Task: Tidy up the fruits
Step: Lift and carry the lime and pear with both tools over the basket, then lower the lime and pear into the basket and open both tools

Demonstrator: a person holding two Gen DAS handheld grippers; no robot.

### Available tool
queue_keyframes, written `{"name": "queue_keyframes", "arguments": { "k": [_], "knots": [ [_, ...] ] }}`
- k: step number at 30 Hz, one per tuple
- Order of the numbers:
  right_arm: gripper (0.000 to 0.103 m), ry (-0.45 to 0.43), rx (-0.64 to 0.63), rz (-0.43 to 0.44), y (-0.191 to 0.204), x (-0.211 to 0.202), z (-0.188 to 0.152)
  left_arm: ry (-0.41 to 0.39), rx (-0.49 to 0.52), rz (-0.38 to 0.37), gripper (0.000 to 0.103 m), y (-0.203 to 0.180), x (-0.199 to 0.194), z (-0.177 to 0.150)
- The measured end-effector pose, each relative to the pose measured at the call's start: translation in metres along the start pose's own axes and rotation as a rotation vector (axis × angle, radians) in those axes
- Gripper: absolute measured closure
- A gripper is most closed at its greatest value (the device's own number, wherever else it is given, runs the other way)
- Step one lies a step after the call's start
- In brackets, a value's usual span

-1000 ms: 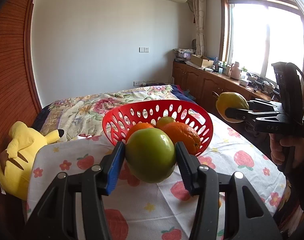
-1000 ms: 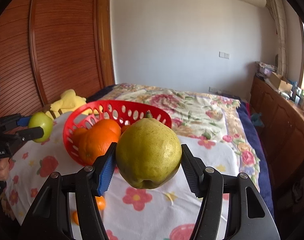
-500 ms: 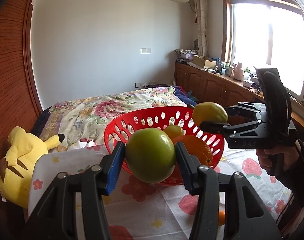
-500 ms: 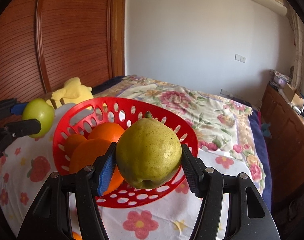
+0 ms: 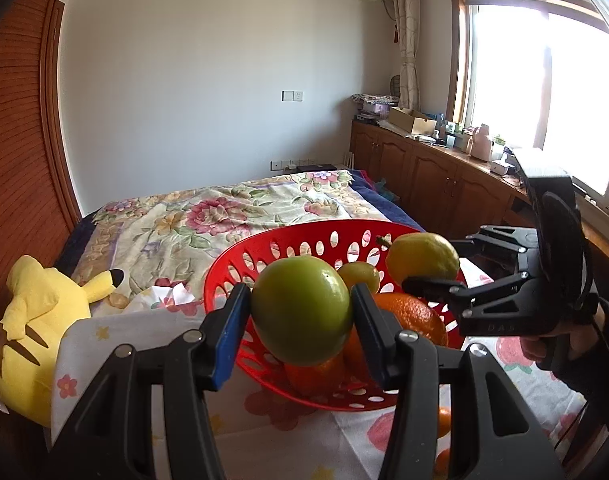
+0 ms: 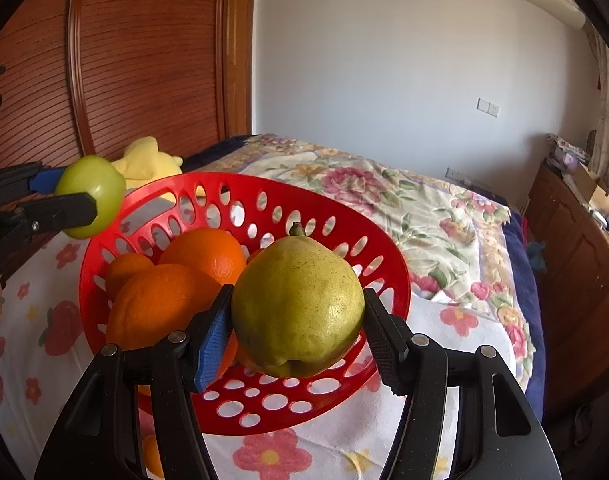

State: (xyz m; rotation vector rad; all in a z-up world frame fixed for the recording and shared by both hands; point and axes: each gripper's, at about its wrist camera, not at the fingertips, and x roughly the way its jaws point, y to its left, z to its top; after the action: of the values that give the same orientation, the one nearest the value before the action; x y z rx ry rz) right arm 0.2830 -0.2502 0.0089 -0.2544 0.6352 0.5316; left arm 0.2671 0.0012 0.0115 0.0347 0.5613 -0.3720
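Observation:
A red perforated basket point(image 5: 232, 268) point(image 6: 344, 216) stands on a table with a fruit-print cloth and holds oranges point(image 6: 202, 258) point(image 5: 414, 316) and a small green fruit point(image 5: 360, 276). My left gripper point(image 5: 300, 312) is shut on a green apple point(image 5: 302, 310) point(image 6: 92, 196), held at the basket's near left rim. My right gripper point(image 6: 296, 312) is shut on a yellow-green pear point(image 6: 298, 306) point(image 5: 422, 258), held over the basket's right side.
A small orange point(image 5: 442, 420) point(image 6: 154, 454) lies on the cloth point(image 5: 264, 448) beside the basket. A yellow plush toy point(image 5: 32, 328) lies at the table's left edge. A bed with a floral cover point(image 5: 224, 212) is behind, wooden cabinets point(image 5: 444, 188) to the right.
Both grippers have moved in toward the basket with their fruit. The pear now hangs over the basket, the apple at its rim.

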Motion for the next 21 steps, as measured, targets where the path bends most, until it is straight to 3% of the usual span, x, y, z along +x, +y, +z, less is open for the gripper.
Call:
{"name": "queue_keyframes", "arguments": {
  "k": [8, 21],
  "knots": [
    [0.039, 0.01, 0.006, 0.013, -0.003, 0.002, -0.003, 0.008, 0.031, 0.005, 0.052, -0.01, 0.012, 0.011],
    [0.037, -0.074, 0.031, 0.013, -0.016, -0.029, 0.002, 0.078, 0.084, 0.024, 0.052, -0.03, 0.051, 0.03]
  ]
}}
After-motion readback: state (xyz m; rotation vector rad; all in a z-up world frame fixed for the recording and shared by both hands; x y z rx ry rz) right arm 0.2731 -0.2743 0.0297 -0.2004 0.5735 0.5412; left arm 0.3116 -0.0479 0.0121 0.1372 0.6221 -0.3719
